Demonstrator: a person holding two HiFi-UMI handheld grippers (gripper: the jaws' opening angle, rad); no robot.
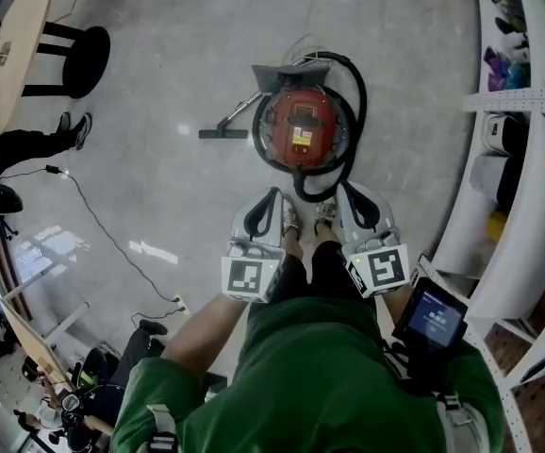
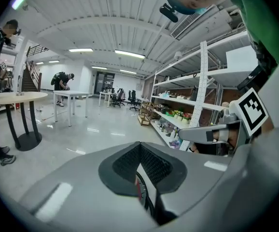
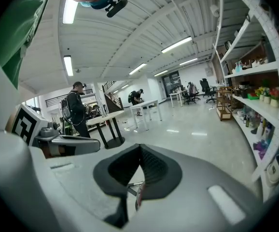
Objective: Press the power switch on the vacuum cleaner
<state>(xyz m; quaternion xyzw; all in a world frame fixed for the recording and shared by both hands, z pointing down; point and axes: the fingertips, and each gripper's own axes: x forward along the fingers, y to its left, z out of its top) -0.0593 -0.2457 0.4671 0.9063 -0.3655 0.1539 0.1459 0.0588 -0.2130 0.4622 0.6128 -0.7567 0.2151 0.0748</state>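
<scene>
- Red round plastic vacuum cleaner (image 1: 301, 128) stands on the grey floor (image 1: 159, 74), upper centre of the head view.
- Left tool (image 1: 274, 198) and right tool (image 1: 344, 191) are both closed and empty.
- Bring one closed tip down squarely on the switch.

Floor (image 1: 159, 74): polished grey, glossy, mirrors ceiling lights.
Vacuum cleaner (image 1: 301, 125): red glossy plastic dome; black hose (image 1: 359, 102) matt, looks rubbery.
Left hand-held gripper (image 2: 139, 145), right hand-held gripper (image 3: 139, 148): smooth matt grey plastic shells; black pads (image 2: 155, 166) finely textured, rough.
Round table (image 1: 8, 50): pale wood top, matt.
Sweater (image 1: 320, 376): green cloth, soft.
Shelving upright (image 2: 202, 91): white painted perforated metal.
</scene>
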